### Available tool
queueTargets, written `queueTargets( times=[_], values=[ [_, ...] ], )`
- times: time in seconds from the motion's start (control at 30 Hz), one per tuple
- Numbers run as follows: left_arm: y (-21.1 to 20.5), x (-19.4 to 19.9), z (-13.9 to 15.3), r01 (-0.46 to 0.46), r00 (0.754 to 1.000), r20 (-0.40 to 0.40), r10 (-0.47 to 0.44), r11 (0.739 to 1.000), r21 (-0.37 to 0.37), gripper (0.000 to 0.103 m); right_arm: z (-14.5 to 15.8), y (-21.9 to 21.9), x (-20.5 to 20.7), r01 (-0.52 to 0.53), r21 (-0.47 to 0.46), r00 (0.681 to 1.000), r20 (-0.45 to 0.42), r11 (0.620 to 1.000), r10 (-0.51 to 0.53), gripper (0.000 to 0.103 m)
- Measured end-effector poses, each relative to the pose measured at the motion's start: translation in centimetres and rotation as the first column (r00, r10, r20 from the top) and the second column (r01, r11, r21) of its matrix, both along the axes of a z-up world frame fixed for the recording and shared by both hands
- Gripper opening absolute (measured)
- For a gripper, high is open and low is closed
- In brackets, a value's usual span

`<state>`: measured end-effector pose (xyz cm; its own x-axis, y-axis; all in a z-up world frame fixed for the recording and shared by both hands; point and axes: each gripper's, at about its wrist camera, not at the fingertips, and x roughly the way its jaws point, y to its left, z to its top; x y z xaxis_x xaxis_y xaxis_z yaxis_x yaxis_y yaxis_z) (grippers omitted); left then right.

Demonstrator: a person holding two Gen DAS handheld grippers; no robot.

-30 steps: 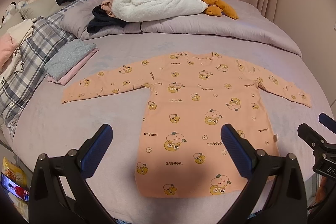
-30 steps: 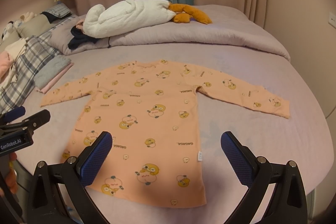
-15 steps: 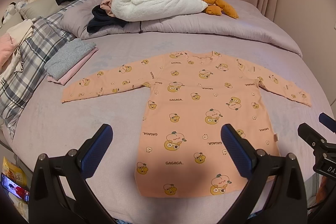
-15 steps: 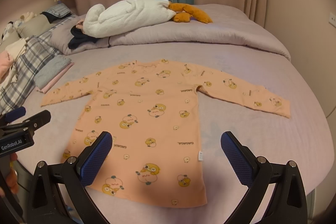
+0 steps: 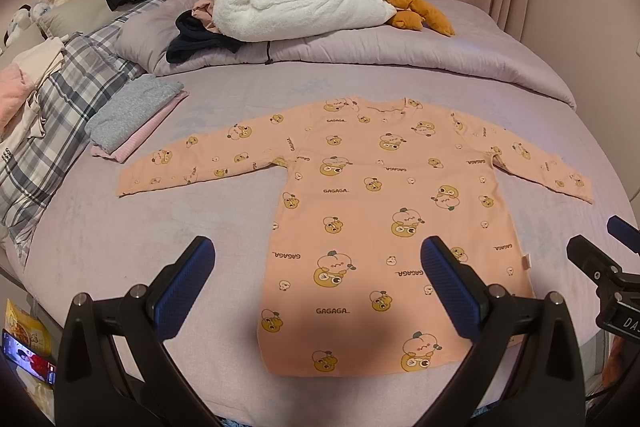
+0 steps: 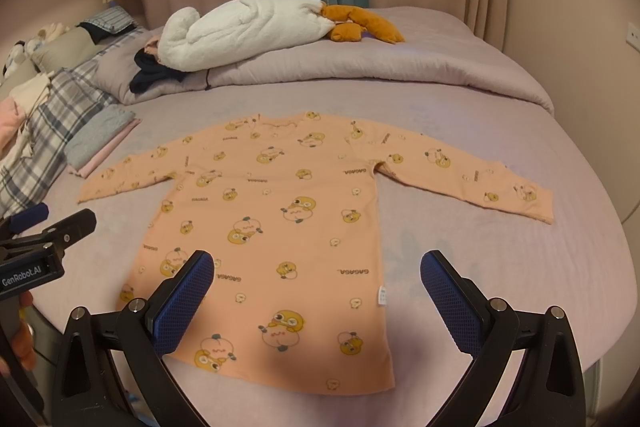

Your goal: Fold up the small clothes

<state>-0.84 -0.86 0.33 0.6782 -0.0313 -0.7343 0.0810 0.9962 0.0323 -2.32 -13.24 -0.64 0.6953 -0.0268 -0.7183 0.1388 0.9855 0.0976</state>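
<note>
A small peach long-sleeved shirt (image 5: 384, 195) (image 6: 276, 211) with yellow cartoon prints lies flat on the lilac bed, both sleeves spread out sideways and its hem toward me. My left gripper (image 5: 316, 275) hovers open above the hem's left part, nothing between its blue pads. My right gripper (image 6: 316, 283) hangs open over the hem's right part, equally empty. Each gripper shows at the edge of the other's view: the right one (image 5: 608, 267) and the left one (image 6: 44, 231).
A folded grey and pink stack (image 5: 132, 115) lies left of the shirt. A white plush goose (image 5: 304, 7) and dark clothes (image 5: 200, 39) rest on the rolled duvet (image 5: 400, 55) behind. A plaid blanket (image 5: 52, 115) with more garments lines the left side. Bed edge is just below the hem.
</note>
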Motion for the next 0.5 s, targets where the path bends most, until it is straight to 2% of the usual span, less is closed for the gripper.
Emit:
queueTargets(
  times=[0.5],
  values=[
    [-0.14,-0.07,-0.15,0.0,1.0,-0.001,0.0,1.0,0.003,0.103,-0.19,0.1,-0.07,0.002,0.002,1.0,-0.003,1.0,-0.002,0.102]
  ],
)
